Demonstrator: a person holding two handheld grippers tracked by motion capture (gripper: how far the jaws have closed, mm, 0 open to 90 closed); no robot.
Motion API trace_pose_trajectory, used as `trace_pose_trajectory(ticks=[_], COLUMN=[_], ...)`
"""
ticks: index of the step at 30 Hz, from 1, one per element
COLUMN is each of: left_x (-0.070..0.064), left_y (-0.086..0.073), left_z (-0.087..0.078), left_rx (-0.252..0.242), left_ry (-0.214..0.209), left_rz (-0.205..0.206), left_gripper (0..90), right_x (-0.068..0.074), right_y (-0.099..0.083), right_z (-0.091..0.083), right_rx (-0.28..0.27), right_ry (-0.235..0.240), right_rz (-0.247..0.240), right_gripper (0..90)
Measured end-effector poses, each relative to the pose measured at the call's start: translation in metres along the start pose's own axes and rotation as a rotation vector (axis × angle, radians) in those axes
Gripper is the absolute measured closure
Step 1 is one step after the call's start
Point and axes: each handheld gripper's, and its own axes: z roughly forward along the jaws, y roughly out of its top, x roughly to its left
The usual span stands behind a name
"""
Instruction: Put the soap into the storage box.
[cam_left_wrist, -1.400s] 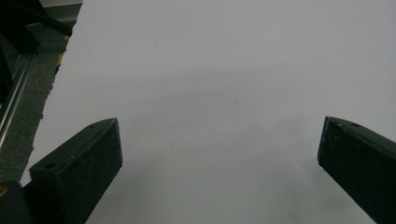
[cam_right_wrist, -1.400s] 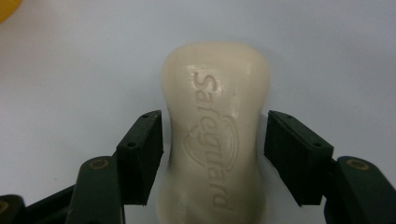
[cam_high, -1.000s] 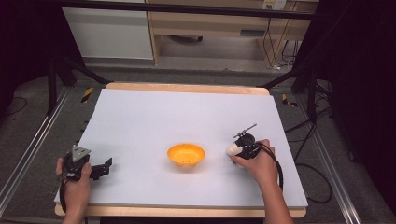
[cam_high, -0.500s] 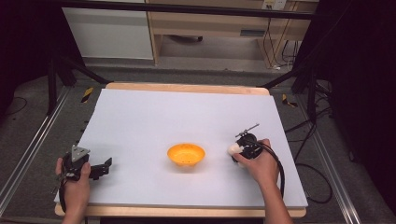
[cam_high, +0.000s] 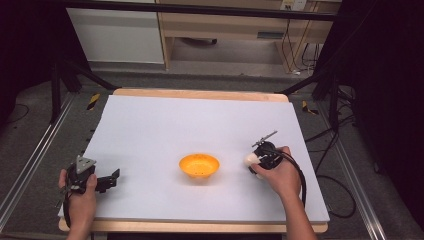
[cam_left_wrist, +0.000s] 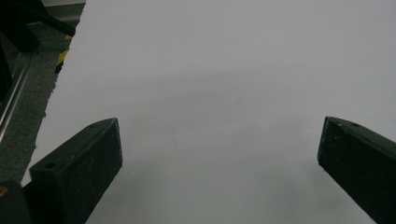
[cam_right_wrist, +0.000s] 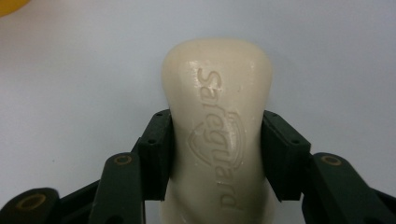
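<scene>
Barely anything has shifted over the last second: the right gripper stays just right of the orange bowl with its fingers clenched on a soap bar, which suggests a pause before carrying it, perhaps to the bowl. The bar is waxy, cream, round-ended, embossed with lettering; the bowl looks like smooth shallow plastic on the matte white tabletop. The left gripper, fingers spread and released, rests near the front-left corner.

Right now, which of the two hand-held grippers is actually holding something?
The right hand-held gripper: its jaws are clamped on the sides of a cream soap bar. The left hand-held gripper is wide open over the bare white table.
</scene>
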Motion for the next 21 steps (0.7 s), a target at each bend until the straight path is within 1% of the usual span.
trace_pose_trajectory(ticks=[3, 6, 8, 10, 12, 16, 17, 19, 21], left_x=[0.0, 0.0, 0.0, 0.0, 0.0, 0.0, 0.0, 0.0, 0.0], left_y=[0.0, 0.0, 0.0, 0.0, 0.0, 0.0, 0.0, 0.0, 0.0], left_z=[0.0, 0.0, 0.0, 0.0, 0.0, 0.0, 0.0, 0.0, 0.0], left_rx=[0.0, 0.002, 0.002, 0.002, 0.001, 0.0, 0.0, 0.0, 0.0], left_ry=[0.0, 0.0, 0.001, 0.001, 0.001, -0.001, -0.001, -0.002, -0.003], left_rz=[-0.001, 0.001, 0.001, 0.002, 0.001, -0.001, 0.0, 0.0, 0.0], left_gripper=[0.0, 0.0, 0.0, 0.0, 0.0, 0.0, 0.0, 0.0, 0.0], right_x=[0.0, 0.001, 0.002, 0.005, 0.006, 0.008, 0.009, 0.012, 0.014], right_y=[0.002, 0.004, 0.007, 0.009, 0.011, 0.014, 0.015, 0.017, 0.019], right_z=[-0.001, -0.003, -0.004, -0.006, -0.008, -0.012, -0.013, -0.013, -0.014], right_rx=[-0.013, -0.024, -0.036, -0.036, -0.037, -0.047, -0.047, -0.051, -0.06], right_ry=[0.026, 0.037, 0.036, 0.031, 0.046, 0.077, 0.078, 0.083, 0.096], right_rz=[0.004, 0.001, -0.016, -0.05, -0.082, -0.104, -0.128, -0.137, -0.165], right_gripper=[49.6, 49.6, 49.6, 49.6, 49.6, 49.6, 49.6, 49.6, 49.6])
